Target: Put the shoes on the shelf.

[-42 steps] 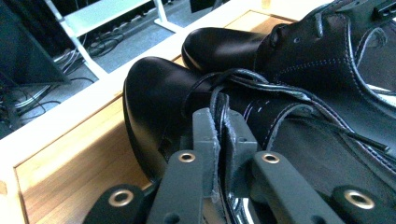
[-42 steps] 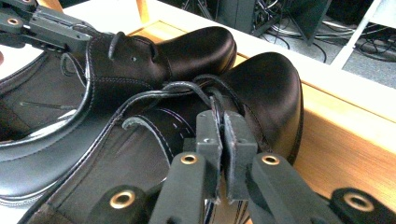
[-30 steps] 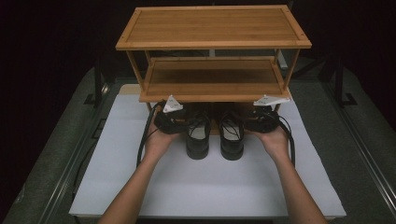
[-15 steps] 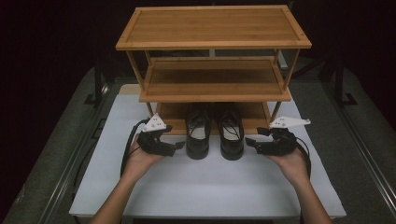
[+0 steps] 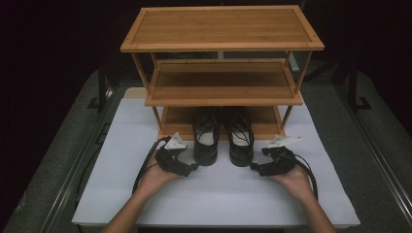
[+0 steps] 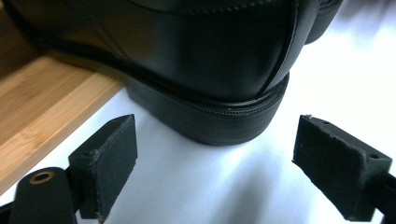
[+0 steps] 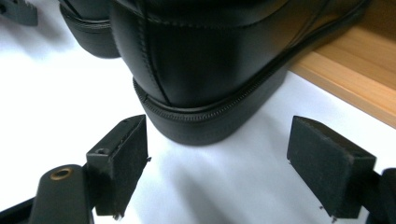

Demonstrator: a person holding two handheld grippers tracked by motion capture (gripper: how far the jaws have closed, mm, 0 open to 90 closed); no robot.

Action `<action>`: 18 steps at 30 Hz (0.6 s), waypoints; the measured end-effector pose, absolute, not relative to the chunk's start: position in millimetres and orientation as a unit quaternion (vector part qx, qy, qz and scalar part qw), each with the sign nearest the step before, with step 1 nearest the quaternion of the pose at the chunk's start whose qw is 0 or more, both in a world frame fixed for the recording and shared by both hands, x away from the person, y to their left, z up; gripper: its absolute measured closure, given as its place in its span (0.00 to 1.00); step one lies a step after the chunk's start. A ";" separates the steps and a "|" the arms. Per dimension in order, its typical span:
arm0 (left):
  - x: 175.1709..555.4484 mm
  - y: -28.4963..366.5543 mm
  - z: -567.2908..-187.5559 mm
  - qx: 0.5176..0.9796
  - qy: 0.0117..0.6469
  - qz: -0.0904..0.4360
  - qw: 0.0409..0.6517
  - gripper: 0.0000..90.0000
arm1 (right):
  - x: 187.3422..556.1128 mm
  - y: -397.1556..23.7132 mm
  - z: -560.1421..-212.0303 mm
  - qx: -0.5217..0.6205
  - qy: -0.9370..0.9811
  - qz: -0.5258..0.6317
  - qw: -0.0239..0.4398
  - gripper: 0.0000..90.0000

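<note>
Two black leather lace-up shoes stand side by side, toes under the wooden rack's bottom shelf (image 5: pixel 221 130) and heels out on the white mat. My left gripper (image 5: pixel 190 167) lies in an upturned hand just left of the left shoe (image 5: pixel 205 141). In the left gripper view my left gripper (image 6: pixel 215 140) is open, and the shoe's heel (image 6: pixel 210 70) sits just beyond the pads. My right gripper (image 5: pixel 256 168) rests right of the right shoe (image 5: pixel 240 143). In the right gripper view my right gripper (image 7: pixel 220 135) is open too, facing that shoe's heel (image 7: pixel 201 60).
The three-tier bamboo rack (image 5: pixel 221 26) stands at the back of the white mat (image 5: pixel 218 199); its middle shelf (image 5: pixel 221 82) and top are bare. Black cables loop from both grippers. Dark grey table surface (image 5: pixel 369 145) and rails flank the mat.
Both grippers have drawn back from the shoes' sides near the rack toward the person, swung outward, then come in beside the heels. The shoes have stayed put.
</note>
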State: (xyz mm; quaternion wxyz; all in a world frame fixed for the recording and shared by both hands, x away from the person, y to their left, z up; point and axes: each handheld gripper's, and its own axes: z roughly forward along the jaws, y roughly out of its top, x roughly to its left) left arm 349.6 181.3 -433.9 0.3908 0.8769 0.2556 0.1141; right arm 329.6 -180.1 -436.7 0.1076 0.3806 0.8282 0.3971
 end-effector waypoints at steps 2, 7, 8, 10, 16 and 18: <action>351.0 178.1 -437.3 0.877 0.253 0.115 0.391 0.15 | 333.1 -176.1 -440.5 0.373 0.833 0.393 0.108 0.22; 355.6 171.3 -446.0 0.881 0.247 0.119 0.384 0.14 | 338.1 -170.2 -448.0 0.366 0.838 0.392 0.104 0.21; 356.1 170.5 -447.1 0.882 0.246 0.119 0.384 0.13 | 339.5 -168.5 -449.3 0.362 0.840 0.392 0.102 0.20; 357.0 167.8 -450.1 0.885 0.244 0.125 0.377 0.13 | 340.6 -165.6 -450.6 0.356 0.841 0.393 0.101 0.20; 359.5 163.4 -453.4 0.889 0.235 0.126 0.372 0.13 | 345.7 -155.7 -453.5 0.354 0.845 0.389 0.098 0.15; 359.8 162.1 -453.4 0.890 0.236 0.124 0.370 0.13 | 346.1 -152.3 -453.4 0.355 0.845 0.387 0.100 0.15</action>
